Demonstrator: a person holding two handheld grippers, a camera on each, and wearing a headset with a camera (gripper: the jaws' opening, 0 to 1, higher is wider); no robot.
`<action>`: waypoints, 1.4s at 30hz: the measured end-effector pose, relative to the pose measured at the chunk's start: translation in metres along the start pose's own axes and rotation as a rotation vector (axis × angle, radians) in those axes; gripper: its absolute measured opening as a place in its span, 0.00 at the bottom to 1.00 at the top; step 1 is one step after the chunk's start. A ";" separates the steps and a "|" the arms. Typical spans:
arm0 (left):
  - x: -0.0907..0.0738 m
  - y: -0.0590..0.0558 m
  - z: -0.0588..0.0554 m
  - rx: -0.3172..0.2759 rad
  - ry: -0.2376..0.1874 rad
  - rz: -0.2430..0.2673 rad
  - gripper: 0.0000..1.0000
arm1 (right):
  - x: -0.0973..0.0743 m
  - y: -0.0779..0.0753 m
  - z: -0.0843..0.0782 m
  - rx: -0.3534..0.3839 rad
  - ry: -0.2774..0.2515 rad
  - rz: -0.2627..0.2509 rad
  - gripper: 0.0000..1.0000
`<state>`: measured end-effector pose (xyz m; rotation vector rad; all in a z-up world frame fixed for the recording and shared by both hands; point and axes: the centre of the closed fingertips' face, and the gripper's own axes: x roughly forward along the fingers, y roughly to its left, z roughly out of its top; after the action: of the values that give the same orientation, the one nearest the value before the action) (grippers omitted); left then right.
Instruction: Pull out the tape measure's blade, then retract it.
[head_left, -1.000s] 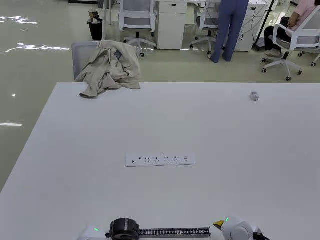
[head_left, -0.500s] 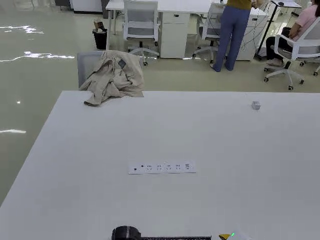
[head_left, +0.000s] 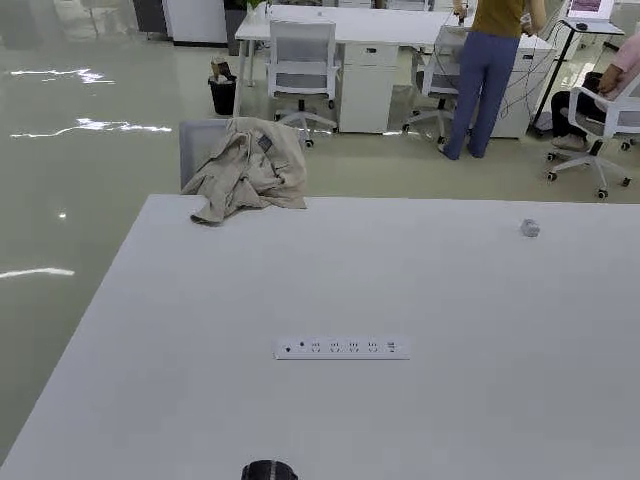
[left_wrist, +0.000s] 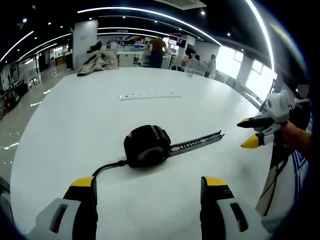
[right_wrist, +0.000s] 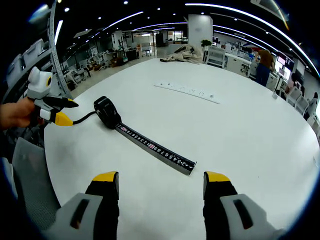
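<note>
Evidently the blade is out; left gripper and right gripper, fingers spread and empty, must next steady the case to retract.

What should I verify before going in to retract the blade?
1. Blade out: ok. The blade lies extended flat on the table.
2. Left gripper open: ok. The tape measure case sits ahead of it, untouched.
3. Right gripper open: ok. The blade's end lies just ahead, not held.
4. Blade lock: cannot tell; the button is not visible.
5. Wrist strap clear of the left gripper: cannot tell. It trails toward one jaw.
6. Room around the case: ok. The power strip lies well beyond.
</note>
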<state>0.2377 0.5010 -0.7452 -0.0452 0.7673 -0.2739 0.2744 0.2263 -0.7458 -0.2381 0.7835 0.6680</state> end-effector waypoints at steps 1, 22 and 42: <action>-0.002 0.000 -0.001 -0.007 -0.003 0.004 0.83 | -0.002 0.002 0.001 0.006 -0.002 -0.001 0.70; -0.029 -0.008 -0.010 -0.048 -0.039 0.056 0.89 | -0.020 0.034 -0.001 0.042 -0.012 -0.007 0.73; -0.047 -0.022 -0.022 -0.124 -0.021 0.101 0.93 | -0.044 0.055 -0.005 0.122 -0.027 -0.019 0.78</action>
<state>0.1856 0.4936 -0.7259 -0.1258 0.7621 -0.1296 0.2143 0.2458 -0.7152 -0.1248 0.7921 0.6025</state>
